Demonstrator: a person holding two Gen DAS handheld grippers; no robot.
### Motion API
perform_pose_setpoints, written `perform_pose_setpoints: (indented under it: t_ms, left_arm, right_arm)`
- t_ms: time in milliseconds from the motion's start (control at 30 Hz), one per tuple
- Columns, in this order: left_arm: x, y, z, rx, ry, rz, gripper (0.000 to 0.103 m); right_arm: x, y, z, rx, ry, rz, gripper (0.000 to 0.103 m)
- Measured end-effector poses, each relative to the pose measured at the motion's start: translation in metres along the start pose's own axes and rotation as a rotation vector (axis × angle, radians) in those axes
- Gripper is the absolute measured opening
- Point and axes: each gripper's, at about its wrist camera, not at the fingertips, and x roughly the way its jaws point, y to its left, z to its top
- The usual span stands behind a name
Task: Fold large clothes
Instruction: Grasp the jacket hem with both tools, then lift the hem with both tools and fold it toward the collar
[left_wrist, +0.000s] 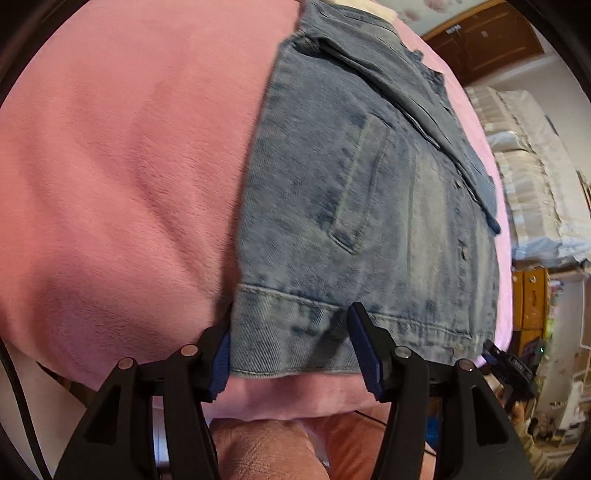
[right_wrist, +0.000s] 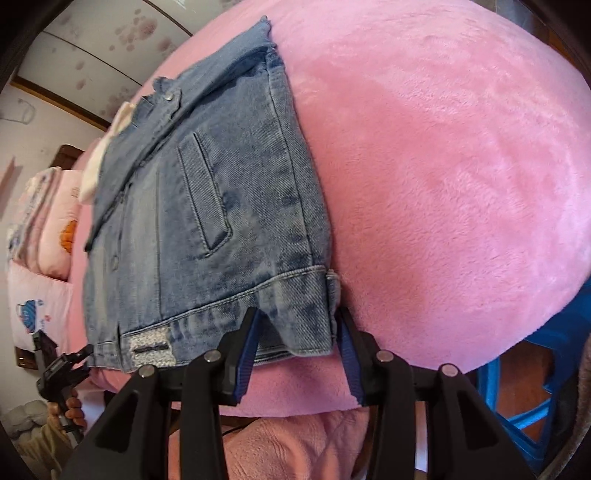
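From your left wrist camera, your left gripper (left_wrist: 291, 354) points down at the near hem of the denim jacket (left_wrist: 354, 206), which lies flat on the pink fleece blanket (left_wrist: 122, 184). Its fingers are spread apart: the left blue pad (left_wrist: 221, 363) sits right at the jacket's hem corner, the right pad (left_wrist: 365, 350) lies over the hem band, and a stretch of that band shows between them, with neither pad visibly pressing on the cloth. Beyond the fingers the jacket runs away from you, a slanted welt pocket (left_wrist: 356, 184) ahead of the right finger and a folded-in sleeve (left_wrist: 413, 110) lying across the front further off. Far to the right of the fingers, your right gripper (left_wrist: 511, 363) shows at the jacket's other hem corner. From your right wrist camera, your right gripper (right_wrist: 297, 350) also points down at the hem, fingers spread, with the jacket's (right_wrist: 207, 221) right hem corner between the two blue pads (right_wrist: 243, 354); the cloth there lies loose, not pinched. A pale worn patch (right_wrist: 149, 347) on the hem band sits just left of the left finger. Further left, your left gripper (right_wrist: 61, 369) is in view at the hem's far end, a hand (right_wrist: 70, 410) on its handle. Pillows (right_wrist: 55, 221) lie beyond it.
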Motion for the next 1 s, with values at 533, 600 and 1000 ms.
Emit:
perform_pose_setpoints:
  t_ms: [533, 600, 1000]
  left_arm:
    - [0.023, -0.026, 0.006, 0.059, 0.013, 0.113, 0.034]
    - [0.022, -0.037, 0.01, 0.081, 0.035, 0.16, 0.028]
    - [-0.028, -0.095, 0.062, 0.008, 0.135, 0.106, 0.01]
  right_arm:
    - [0.013, -0.001, 0.007, -0.007, 0.031, -0.032, 0.034]
    - [0.011, 0.01, 0.009, -0.056, 0.049, -0.089, 0.025]
    - [-0.069, 0.092, 0.05, -0.247, -0.017, -0.075, 0.011]
